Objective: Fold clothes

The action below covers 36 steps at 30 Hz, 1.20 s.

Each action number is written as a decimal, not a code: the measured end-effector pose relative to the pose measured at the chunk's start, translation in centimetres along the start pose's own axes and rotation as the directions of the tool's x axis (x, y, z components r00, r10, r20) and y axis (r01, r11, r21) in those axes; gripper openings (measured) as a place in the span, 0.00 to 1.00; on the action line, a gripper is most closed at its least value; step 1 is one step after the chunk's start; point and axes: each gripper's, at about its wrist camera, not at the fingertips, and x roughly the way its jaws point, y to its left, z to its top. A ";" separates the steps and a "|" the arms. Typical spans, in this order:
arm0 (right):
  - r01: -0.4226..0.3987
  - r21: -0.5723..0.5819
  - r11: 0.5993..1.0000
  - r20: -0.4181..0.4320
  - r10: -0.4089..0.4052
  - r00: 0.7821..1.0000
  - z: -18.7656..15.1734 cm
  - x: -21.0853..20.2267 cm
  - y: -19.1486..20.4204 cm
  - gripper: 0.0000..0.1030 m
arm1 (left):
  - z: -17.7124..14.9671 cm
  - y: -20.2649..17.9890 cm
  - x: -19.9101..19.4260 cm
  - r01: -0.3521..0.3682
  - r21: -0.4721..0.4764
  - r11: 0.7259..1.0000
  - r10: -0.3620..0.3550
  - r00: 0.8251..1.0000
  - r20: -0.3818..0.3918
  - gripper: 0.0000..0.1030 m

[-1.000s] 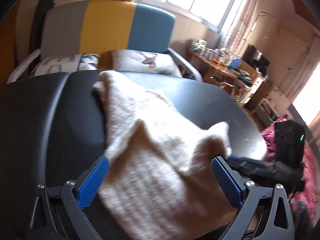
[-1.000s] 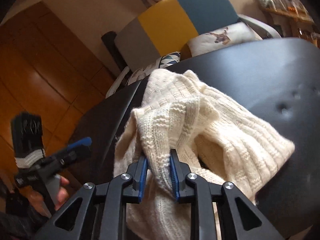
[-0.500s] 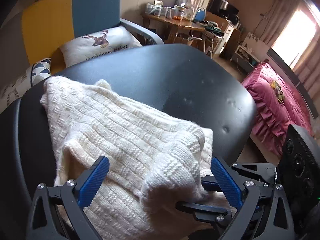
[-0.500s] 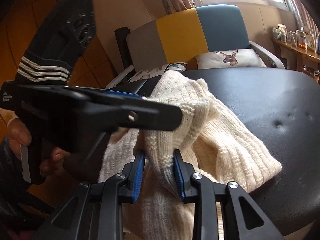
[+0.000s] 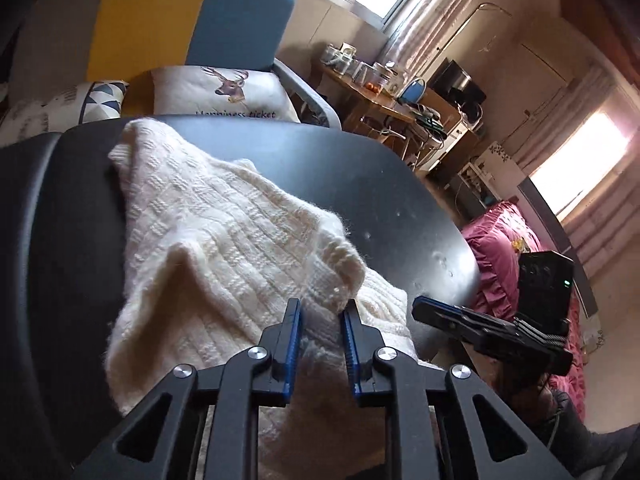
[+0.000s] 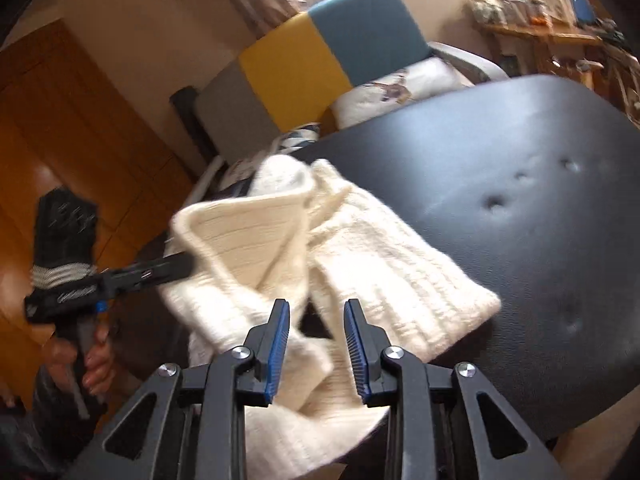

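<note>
Cream knit sweater [image 5: 224, 248] rumpled, part-folded on black table [image 5: 360, 184]

The cream sweater [image 5: 224, 248] runs under the left tongs [image 5: 319, 332] and off the bottom edge of the left wrist view, so its near hem is cut off. In the right wrist view the sweater [image 6: 360, 256] is smeared by motion blur; whether any knit sits between the right tongs [image 6: 317, 340] cannot be told. Left of them, the person's hand [image 6: 86, 364] is partly hidden behind a black handle. Beyond the table [image 5: 360, 184], the small jars on the far desk [image 5: 368, 80] are too small to identify.
</note>
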 end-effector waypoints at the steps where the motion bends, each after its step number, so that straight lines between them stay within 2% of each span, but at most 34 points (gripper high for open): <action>1: 0.015 0.000 1.000 -0.021 -0.015 1.000 0.4 1.0 -0.1 0.29 | -0.2 0.5 -1.0 -0.019 -0.013 1.000 0.019 1.000 0.024 0.14; 3: 0.036 -0.009 0.999 -0.068 -0.036 0.997 1.1 3.3 -0.1 0.29 | -0.5 2.5 -3.1 -0.076 -0.063 0.995 0.080 0.994 0.072 0.02; 5: 0.046 0.003 0.999 -0.111 -0.046 0.993 1.3 5.3 -0.1 0.29 | -0.8 4.8 -4.7 -0.124 -0.117 0.985 0.136 0.986 0.095 0.02; 8: 0.050 0.065 0.997 -0.177 -0.037 0.983 1.0 7.2 -0.5 0.29 | -1.6 7.6 -6.1 -0.164 -0.175 0.971 0.180 0.980 0.081 0.02; 11: 0.002 0.062 0.998 -0.192 0.010 0.981 0.4 7.0 0.0 0.29 | -2.1 6.2 -5.5 -0.162 -0.120 0.980 0.168 0.985 0.047 0.02; 12: -0.027 0.069 0.997 -0.191 0.040 0.981 0.2 6.6 0.1 0.29 | -2.2 5.5 -5.2 -0.159 -0.097 0.982 0.163 0.986 0.035 0.05; 14: -0.080 0.067 0.995 -0.187 0.091 0.978 -0.1 5.7 0.5 0.29 | -2.1 3.9 -4.0 -0.089 -0.074 0.993 0.089 0.996 0.000 0.30; 15: -0.096 0.051 0.994 -0.182 0.104 0.978 -0.3 5.1 0.9 0.29 | -2.0 3.0 -3.2 -0.051 -0.069 0.996 0.050 0.999 -0.014 0.55; 16: -0.108 0.033 0.994 -0.181 0.112 0.977 -0.5 4.6 1.3 0.29 | -1.9 2.0 -2.7 -0.023 -0.060 0.998 0.022 1.000 -0.022 0.65; 20: -0.159 -0.029 0.987 -0.192 0.151 0.970 -1.4 3.4 2.9 0.29 | -1.5 -1.6 -0.9 0.073 -0.019 0.997 -0.073 0.996 -0.047 0.66; 23: -0.205 -0.074 0.976 -0.203 0.187 0.961 -2.2 2.8 4.4 0.29 | -1.5 -3.5 0.4 0.023 0.040 0.999 -0.020 0.995 -0.093 0.69; 24: -0.221 -0.089 0.971 -0.207 0.199 0.958 -2.4 2.6 4.9 0.29 | -1.6 -3.8 0.9 0.020 0.049 0.999 -0.014 0.993 -0.114 0.69; 25: -0.225 -0.106 0.968 -0.214 0.199 0.956 -2.5 2.7 5.4 0.29 | -1.9 -3.8 1.3 0.029 0.046 0.999 -0.023 0.991 -0.134 0.62; 26: -0.227 -0.123 0.966 -0.222 0.197 0.955 -2.5 2.8 5.8 0.29 | -2.1 -3.7 1.6 0.039 0.041 0.998 -0.033 0.989 -0.141 0.47; 27: -0.229 -0.127 0.965 -0.228 0.196 0.954 -2.3 3.0 5.9 0.29 | -2.2 -3.4 1.8 0.040 0.031 0.999 -0.035 0.989 -0.147 0.13; 30: -0.221 -0.106 0.970 -0.237 0.191 0.953 -1.7 3.7 5.7 0.29 | -2.4 -1.2 1.1 0.054 -0.059 0.997 -0.059 0.993 -0.098 0.13; 33: -0.152 -0.077 0.985 -0.211 0.133 0.968 -0.7 3.8 4.4 0.29 | -2.3 0.3 -1.8 0.113 -0.111 0.987 -0.113 0.994 0.007 0.13; 36: -0.113 -0.087 0.990 -0.215 0.092 0.972 0.5 4.4 3.9 0.29 | -2.0 1.8 -4.2 0.098 -0.128 0.987 -0.090 0.993 0.070 0.13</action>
